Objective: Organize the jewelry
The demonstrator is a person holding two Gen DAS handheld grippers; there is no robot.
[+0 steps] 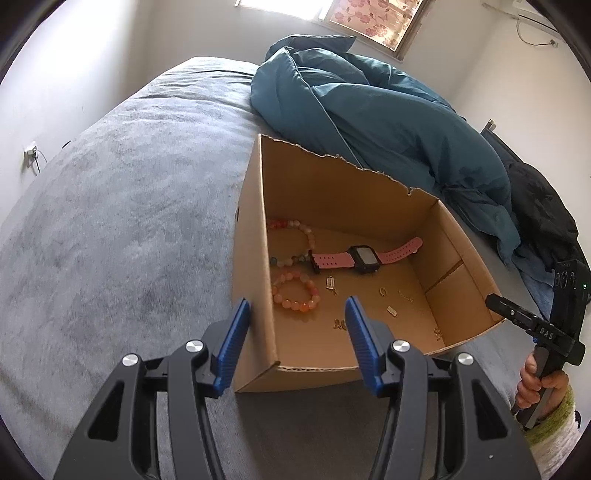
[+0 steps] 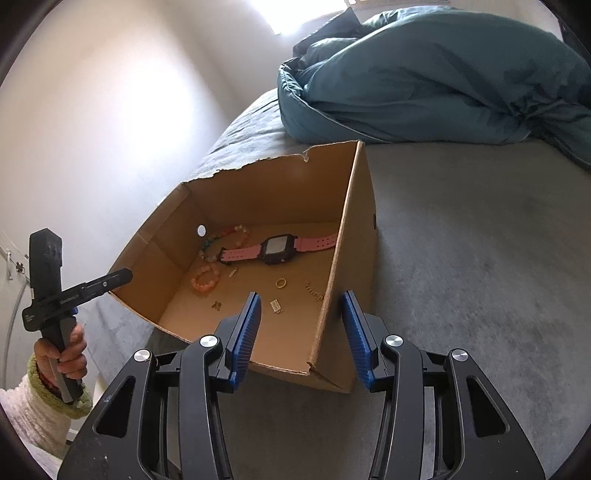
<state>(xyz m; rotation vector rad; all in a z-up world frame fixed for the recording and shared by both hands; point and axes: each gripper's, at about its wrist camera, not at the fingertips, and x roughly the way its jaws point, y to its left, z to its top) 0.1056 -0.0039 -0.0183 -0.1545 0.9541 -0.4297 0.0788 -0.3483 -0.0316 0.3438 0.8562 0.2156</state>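
Room: pale walls, daylight from a window with a pink floral curtain (image 1: pixel 373 22) at the far end.
Bed: grey plush cover (image 1: pixel 110 221) carries everything; a rumpled teal duvet (image 1: pixel 369 110) is heaped behind the box, with a dark garment (image 1: pixel 539 218) beside it at the right edge of the left wrist view.
Cardboard box: open-topped box (image 1: pixel 332 184) stands on the bed, its far rim torn and jagged; a small round hole shows in one wall in the right wrist view.
Jewelry: all of it lies on the box floor.
Watch: pink-strapped watch (image 1: pixel 364 257) with a dark square face lies flat near the middle, strap stretched out.
Bead bracelets: an orange bead bracelet (image 1: pixel 295 291) lies near the left wall; a pale mixed-bead bracelet (image 1: pixel 295 240) lies behind it, just beside the watch strap's end.
Small pieces: a gold ring (image 2: pixel 281 283), a thin chain (image 2: pixel 314 290) and a few tiny tagged items, too small to identify, are scattered over the near floor.
Left gripper: left gripper (image 1: pixel 297 319) hangs over the box's near left corner, fingers spread on either side of the left wall, one outside and one inside, pads not pressing it.
Right gripper: right gripper (image 2: pixel 301 314) straddles the right wall likewise, fingers spread, nothing pinched.
Hands: each view shows the other hand (image 2: pixel 64 354) wrapped round its gripper handle, in a fuzzy white sleeve (image 2: pixel 33 410) with a green cuff.
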